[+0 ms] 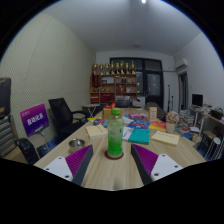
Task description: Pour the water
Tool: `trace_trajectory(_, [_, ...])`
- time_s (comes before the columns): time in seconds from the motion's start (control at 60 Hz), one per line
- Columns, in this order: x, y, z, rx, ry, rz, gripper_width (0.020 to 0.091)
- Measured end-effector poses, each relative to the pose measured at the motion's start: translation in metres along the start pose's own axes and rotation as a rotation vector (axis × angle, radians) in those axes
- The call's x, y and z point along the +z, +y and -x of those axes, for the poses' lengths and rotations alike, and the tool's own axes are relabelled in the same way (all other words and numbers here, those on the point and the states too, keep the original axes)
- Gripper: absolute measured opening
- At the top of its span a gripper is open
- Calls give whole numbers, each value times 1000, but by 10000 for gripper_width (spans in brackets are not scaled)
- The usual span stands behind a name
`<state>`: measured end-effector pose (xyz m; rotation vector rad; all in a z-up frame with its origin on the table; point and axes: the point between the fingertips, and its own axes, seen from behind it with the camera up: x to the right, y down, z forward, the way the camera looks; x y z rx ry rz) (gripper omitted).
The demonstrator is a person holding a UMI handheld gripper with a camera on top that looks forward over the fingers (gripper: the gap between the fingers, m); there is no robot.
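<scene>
A green bottle (115, 135) with a white cap stands upright on a dark red coaster (114, 155) on the wooden table (105, 172). It is just ahead of my gripper (113, 163), roughly centred between the two fingers. The purple pads (80, 160) sit wide apart on either side, not touching the bottle. The gripper is open and holds nothing.
A metal bowl (77, 144) lies left of the bottle. Books, boxes and cups (140, 133) crowd the table beyond and to the right. Office chairs (66, 114) and a purple sign (36, 119) stand at the left, shelves (115, 80) at the back wall.
</scene>
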<state>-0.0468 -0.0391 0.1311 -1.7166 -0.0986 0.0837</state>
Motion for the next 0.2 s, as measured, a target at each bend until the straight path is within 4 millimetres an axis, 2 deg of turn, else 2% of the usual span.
trace_trajectory(0.2, [-89,-2,11,44,-6,-5,837])
